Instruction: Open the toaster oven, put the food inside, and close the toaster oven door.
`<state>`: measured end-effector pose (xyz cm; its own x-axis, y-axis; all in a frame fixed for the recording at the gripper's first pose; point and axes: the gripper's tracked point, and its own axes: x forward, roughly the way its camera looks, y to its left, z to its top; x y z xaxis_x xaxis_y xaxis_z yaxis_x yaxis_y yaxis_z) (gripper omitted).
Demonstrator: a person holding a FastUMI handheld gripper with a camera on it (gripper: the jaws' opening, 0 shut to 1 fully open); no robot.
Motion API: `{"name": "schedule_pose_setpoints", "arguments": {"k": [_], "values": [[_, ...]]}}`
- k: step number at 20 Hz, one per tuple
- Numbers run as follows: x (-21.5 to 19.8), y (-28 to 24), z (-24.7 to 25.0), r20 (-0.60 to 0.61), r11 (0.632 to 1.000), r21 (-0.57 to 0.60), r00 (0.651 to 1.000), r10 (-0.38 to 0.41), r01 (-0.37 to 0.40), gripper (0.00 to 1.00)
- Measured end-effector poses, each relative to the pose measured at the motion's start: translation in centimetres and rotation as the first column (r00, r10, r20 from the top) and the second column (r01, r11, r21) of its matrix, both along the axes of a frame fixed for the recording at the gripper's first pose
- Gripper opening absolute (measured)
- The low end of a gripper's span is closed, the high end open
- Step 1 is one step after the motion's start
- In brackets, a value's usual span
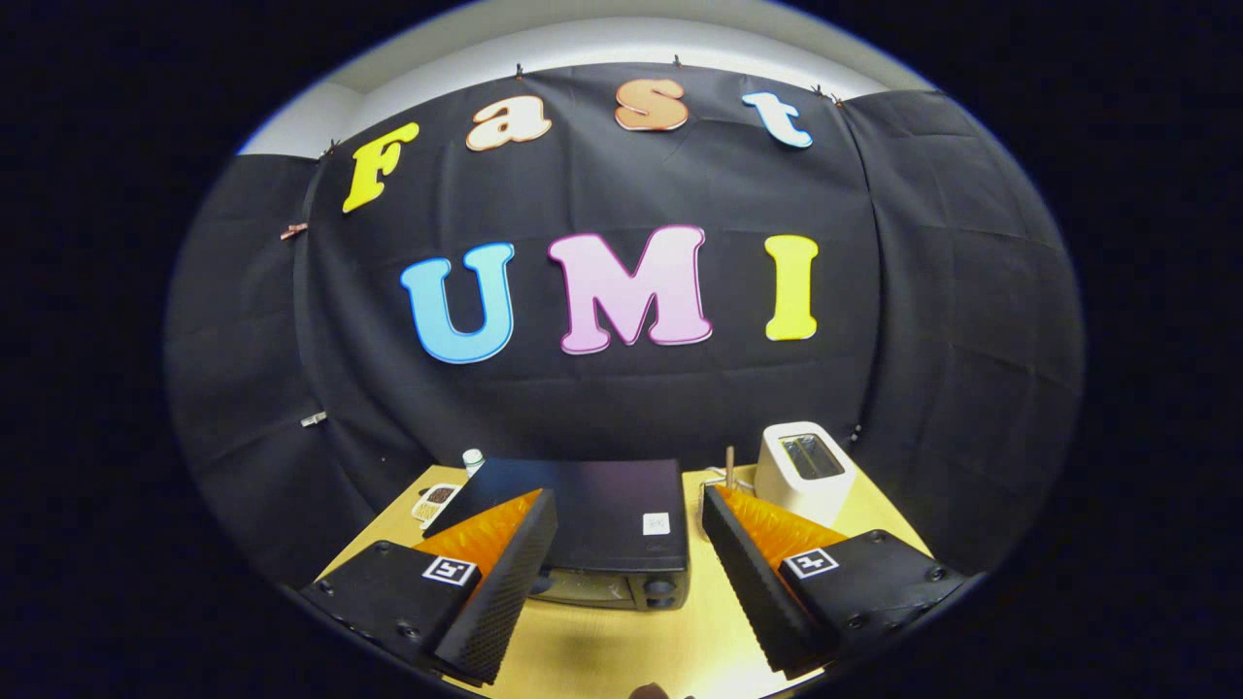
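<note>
1. Gripper (629, 582): held high above the wooden table (621, 646), looking down and forward. The jaws stand spread wide with nothing between the fingers (505, 582).
2. Toaster oven (592, 529): a dark box seen mostly from above, lying between the jaws and just ahead of them. A strip of its front with knobs (658, 588) shows at its near edge. The door appears to be up against the body, though the steep angle leaves this uncertain.
3. Small tray (435, 500): beyond the left finger, beside the oven's far left corner, holding something brown that may be the food; too small to tell. A small white bottle (473, 460) stands just behind it.
4. White pop-up toaster (804, 470): beyond the right finger, well apart from the oven.
5. Stage, as a judgement: a seemingly closed door and idle, parted jaws fit either an approach to the door or a retreat once it was shut with the food inside. The oven's interior is hidden, so no next move can be fixed.
</note>
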<state>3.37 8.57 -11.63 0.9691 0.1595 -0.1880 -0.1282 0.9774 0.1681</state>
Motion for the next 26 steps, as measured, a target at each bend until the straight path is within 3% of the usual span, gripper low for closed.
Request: {"name": "schedule_pose_setpoints", "arguments": {"k": [9,26], "values": [[-1.8,-7.9,5.7,0.185,0.996,-0.034,0.98,-0.075,0.083,0.98],[-2.3,-10.7,6.7,0.194,0.994,-0.008,0.976,-0.103,0.107,0.98]]}}
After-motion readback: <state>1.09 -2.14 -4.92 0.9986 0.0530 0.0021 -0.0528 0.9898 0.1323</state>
